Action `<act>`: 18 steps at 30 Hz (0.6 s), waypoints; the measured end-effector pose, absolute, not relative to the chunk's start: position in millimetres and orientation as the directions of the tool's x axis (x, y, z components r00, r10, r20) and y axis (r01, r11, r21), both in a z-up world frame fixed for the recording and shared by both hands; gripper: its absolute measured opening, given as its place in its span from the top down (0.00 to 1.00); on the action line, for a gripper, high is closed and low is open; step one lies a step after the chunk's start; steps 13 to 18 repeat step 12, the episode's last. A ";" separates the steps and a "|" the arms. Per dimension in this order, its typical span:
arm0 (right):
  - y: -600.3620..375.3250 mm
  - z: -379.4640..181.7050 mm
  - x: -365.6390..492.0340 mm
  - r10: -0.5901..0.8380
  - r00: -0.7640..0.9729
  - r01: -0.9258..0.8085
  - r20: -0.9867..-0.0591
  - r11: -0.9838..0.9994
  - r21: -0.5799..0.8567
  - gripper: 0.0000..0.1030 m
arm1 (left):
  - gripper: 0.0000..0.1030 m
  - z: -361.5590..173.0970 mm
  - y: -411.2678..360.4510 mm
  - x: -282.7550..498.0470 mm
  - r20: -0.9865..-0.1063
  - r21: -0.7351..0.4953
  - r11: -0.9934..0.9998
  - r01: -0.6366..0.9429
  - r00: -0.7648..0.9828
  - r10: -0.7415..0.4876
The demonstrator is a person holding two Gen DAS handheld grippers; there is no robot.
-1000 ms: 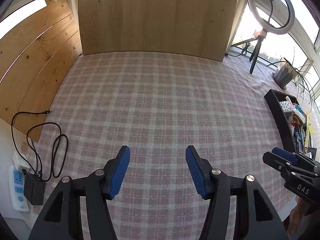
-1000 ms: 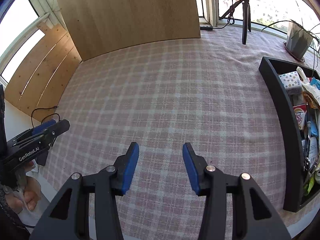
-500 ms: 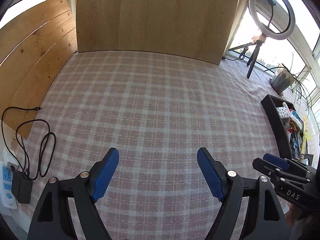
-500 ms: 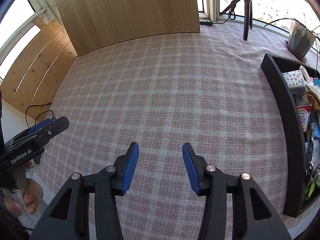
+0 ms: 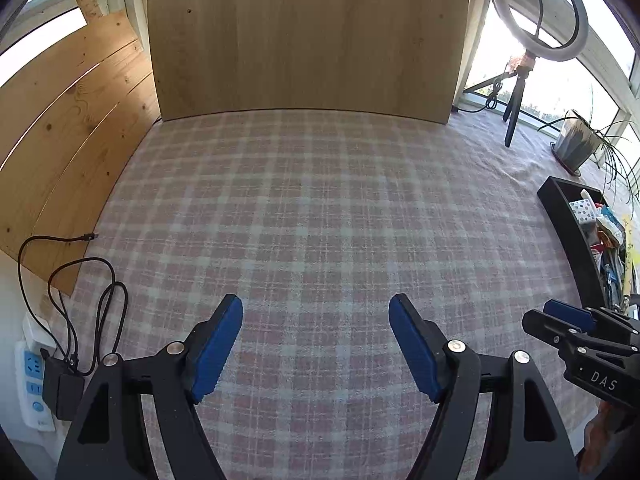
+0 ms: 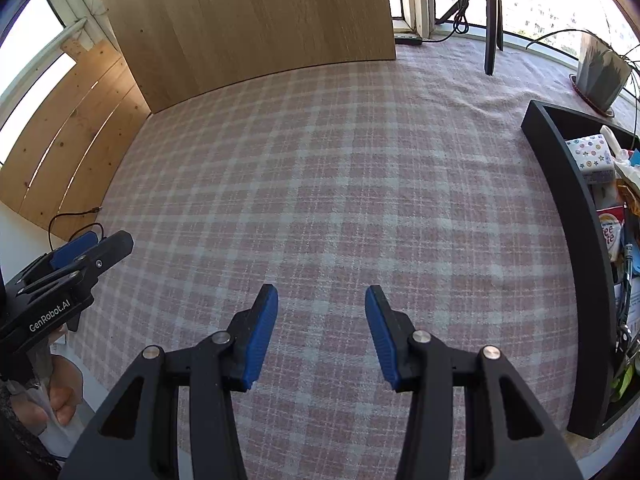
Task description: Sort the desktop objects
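- Since a second ago the left gripper (image 5: 316,344) has spread its jaws much wider; they are now closing slightly from their widest, with only bare cloth between the blue pads.
- Desktop objects (image 6: 612,216) sit packed in the black organizer tray (image 6: 576,216) at the right edge of the table: a white box with coloured dots at the far end, a red-and-white packet nearer, other items too crowded to tell apart.
- Right gripper (image 6: 322,330) hangs over the cloth just left of the tray, jaws partly apart and holding nothing.
- Both grippers point down at the pink plaid tablecloth (image 5: 320,208); each shows at the edge of the other's view.
- A hand (image 6: 60,396) grips the left gripper's handle.
- Behind the cloth stand wooden boards (image 5: 304,36); a ring light (image 5: 538,12) on a tripod and a potted plant (image 5: 576,148) stand at the far right.
- A black cable (image 5: 80,280) and power strip (image 5: 34,384) lie at the left edge.
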State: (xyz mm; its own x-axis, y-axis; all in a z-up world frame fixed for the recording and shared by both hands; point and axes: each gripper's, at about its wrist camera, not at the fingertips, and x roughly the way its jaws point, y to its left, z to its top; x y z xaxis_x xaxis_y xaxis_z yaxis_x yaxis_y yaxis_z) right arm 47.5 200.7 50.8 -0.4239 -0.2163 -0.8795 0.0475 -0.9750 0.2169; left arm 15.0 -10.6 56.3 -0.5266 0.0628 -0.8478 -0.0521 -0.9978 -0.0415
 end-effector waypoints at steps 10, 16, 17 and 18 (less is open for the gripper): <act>196.0 51.6 44.3 -0.220 -0.438 0.057 -0.872 -0.975 0.217 0.56 | 0.28 52.4 -15.0 13.8 -0.852 -0.045 -0.999 -0.028 -0.521 0.053; 195.7 52.2 43.9 -0.219 -0.441 0.059 -0.870 -0.975 0.215 0.57 | 0.28 51.8 -15.3 17.4 -0.853 -0.035 -0.999 -0.030 -0.520 0.045; 195.7 52.2 43.9 -0.219 -0.441 0.059 -0.870 -0.975 0.215 0.57 | 0.28 51.8 -15.3 17.4 -0.853 -0.035 -0.999 -0.030 -0.520 0.045; 195.7 52.2 43.9 -0.219 -0.441 0.059 -0.870 -0.975 0.215 0.57 | 0.28 51.8 -15.3 17.4 -0.853 -0.035 -0.999 -0.030 -0.520 0.045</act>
